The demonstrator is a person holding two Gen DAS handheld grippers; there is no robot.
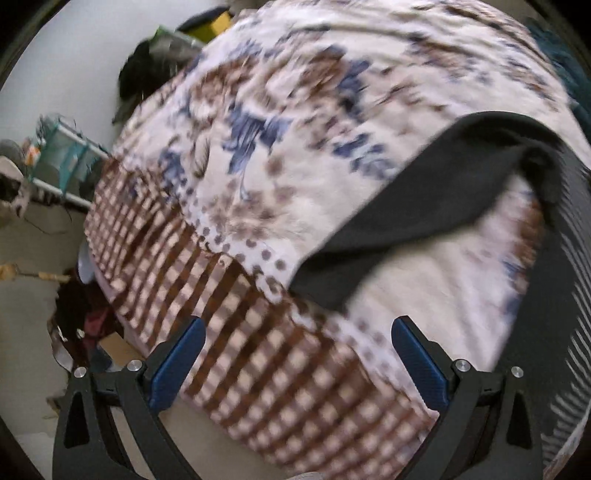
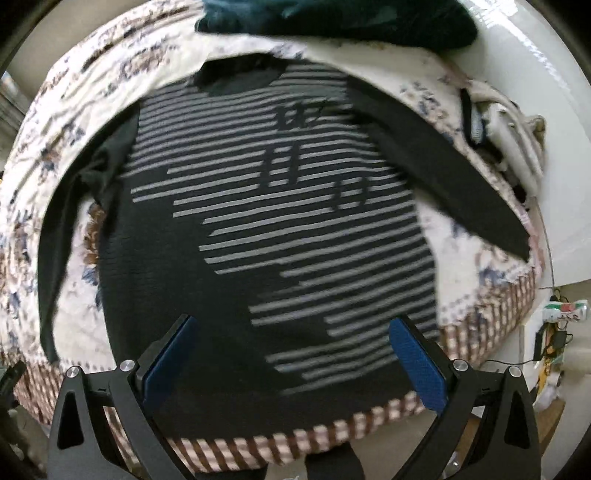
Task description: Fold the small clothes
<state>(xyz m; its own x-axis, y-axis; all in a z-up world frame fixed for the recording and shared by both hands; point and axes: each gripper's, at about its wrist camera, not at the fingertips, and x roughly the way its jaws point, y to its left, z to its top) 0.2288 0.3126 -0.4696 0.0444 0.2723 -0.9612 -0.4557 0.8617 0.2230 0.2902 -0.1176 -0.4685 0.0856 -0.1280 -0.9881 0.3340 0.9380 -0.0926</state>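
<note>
Here, black striped sweater (image 2: 266,229) lies flat on floral bedspread (image 1: 295,92). Left gripper (image 1: 297,354) released beside sweater sleeve; right gripper (image 2: 291,350) released above sweater hem.

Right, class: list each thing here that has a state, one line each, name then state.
sweater: spread flat on the bed, unfolded, sleeves out
left sleeve: lying bent on the bedspread
left hand-held gripper: open, empty
right hand-held gripper: open, empty, over the hem
dark green cloth: bunched beyond the collar
</note>
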